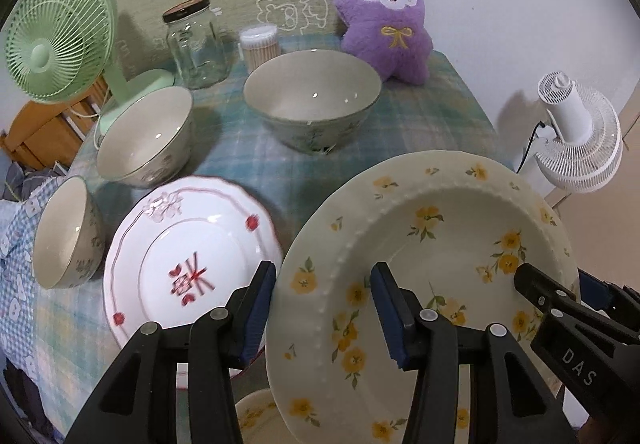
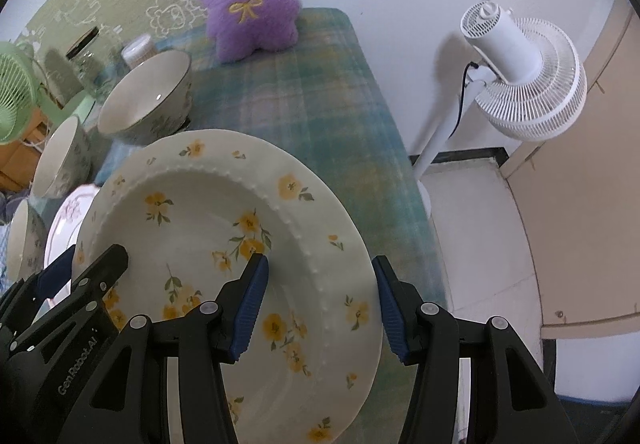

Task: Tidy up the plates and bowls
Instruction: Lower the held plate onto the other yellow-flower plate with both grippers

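Holding the yellow-flowered plate [image 1: 432, 268] between both grippers, you have it tilted above the checked tablecloth [image 1: 420, 115], its far edge raised. Your left gripper [image 1: 324, 308] straddles the plate's left rim with its fingers wide; the rim sits between the blue pads [image 1: 256, 316], and you cannot tell from either view whether they actually press on it. Your right gripper [image 2: 320, 304] straddles the opposite rim the same way, one finger inside the well, one outside.

The risk is a slip. The plate is glazed ceramic, smooth and glossy, with a beaded ridge around the well; if the pads only bracket the rim, the tilt could let it slide toward you or twist out. Uneven pull from the two sides would lever the rim against a pad. A second flowered plate [image 1: 256, 416] peeks out just below the held one, so a drop means ceramic on ceramic.

Left of the held plate lies the white scalloped plate [image 1: 188, 264] with red motifs, flat and close enough to clip. Beyond that are three deep bowls: the small bowl [image 1: 68, 236] farthest left, the middle bowl [image 1: 148, 139], and the large bowl [image 1: 312, 99] behind the held plate. All are glossy, rounded, thin-rimmed.
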Available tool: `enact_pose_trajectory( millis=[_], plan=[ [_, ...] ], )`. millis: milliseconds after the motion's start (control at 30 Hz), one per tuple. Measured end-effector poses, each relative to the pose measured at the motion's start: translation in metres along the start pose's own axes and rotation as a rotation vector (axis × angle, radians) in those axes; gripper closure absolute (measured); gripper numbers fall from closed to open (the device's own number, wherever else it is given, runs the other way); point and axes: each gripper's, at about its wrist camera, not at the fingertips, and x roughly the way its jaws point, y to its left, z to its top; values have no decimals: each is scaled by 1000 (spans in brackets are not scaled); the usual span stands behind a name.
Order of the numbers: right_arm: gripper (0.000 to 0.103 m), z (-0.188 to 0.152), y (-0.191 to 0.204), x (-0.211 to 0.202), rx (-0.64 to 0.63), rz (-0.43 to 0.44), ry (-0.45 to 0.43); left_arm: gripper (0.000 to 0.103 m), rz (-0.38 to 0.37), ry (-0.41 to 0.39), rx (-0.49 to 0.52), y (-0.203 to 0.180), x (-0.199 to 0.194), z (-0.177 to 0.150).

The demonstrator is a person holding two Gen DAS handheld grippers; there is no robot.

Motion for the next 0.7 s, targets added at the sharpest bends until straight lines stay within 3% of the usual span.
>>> enact_pose_trajectory(
  millis=[700],
  plan=[
    [46,-88,35,-18,29,-37,45,53,-24,68,34,36,-21,-70]
  ],
)
